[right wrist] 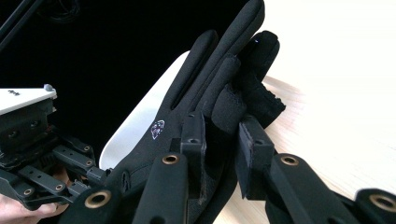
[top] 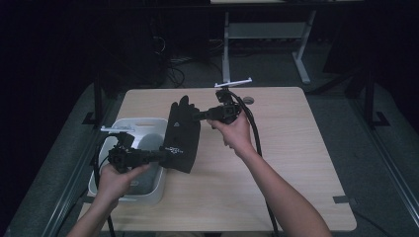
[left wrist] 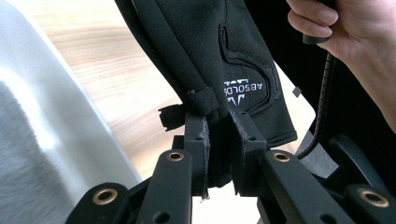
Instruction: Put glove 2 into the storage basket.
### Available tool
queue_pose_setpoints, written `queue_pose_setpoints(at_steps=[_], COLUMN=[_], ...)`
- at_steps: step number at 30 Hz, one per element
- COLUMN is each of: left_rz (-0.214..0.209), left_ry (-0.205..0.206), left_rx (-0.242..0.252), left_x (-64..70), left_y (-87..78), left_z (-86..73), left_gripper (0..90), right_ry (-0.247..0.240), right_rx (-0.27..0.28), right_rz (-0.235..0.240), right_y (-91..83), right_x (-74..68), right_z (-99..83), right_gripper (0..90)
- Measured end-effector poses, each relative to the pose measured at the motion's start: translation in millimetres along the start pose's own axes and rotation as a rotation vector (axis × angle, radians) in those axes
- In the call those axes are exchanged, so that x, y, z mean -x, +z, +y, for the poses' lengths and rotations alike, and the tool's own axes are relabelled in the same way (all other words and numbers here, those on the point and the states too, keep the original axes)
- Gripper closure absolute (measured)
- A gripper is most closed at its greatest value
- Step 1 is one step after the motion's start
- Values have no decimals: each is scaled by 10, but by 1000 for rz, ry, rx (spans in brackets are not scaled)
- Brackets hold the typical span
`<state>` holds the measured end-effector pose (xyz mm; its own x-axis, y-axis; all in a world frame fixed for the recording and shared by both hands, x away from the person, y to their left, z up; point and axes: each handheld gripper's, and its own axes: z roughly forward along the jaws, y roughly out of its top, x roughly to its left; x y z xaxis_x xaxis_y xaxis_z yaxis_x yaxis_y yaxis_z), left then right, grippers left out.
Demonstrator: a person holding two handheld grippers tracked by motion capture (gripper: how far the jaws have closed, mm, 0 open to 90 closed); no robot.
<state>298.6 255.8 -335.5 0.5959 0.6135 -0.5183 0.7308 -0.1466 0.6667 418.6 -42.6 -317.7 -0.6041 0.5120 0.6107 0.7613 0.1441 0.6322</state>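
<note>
Black glove (top: 182,132) stretched between both grippers, long axis running from left fingers (left wrist: 198,140) pinching the cuff to right fingers (right wrist: 194,135) pinching its finger end, above the counter (top: 276,148)

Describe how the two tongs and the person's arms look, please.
Both tongs, left and right, are black, with flat jaws on linkage arms joined by brass-coloured rivets. Each carries a pale plate on top and trails a black ribbed cable. The forearms are bare; no sleeves show.
</note>
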Motion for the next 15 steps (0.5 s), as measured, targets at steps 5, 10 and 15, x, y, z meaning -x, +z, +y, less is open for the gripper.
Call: queue_pose_setpoints(at_steps=[5, 10, 15], left_rz=[10, 23, 36], left_ry=[-4, -6, -20], left_rx=[9, 13, 27], left_x=[-36, -78, -132], left_y=[-96, -172, -262], left_z=[-13, -35, -74], left_gripper=[788, 788, 788], right_ry=[-12, -14, -21], right_rx=[-6, -16, -19], right_rz=[8, 15, 26], right_y=[82, 174, 268], right_x=[-69, -104, -147], right_z=[51, 76, 105], right_gripper=[746, 745, 745])
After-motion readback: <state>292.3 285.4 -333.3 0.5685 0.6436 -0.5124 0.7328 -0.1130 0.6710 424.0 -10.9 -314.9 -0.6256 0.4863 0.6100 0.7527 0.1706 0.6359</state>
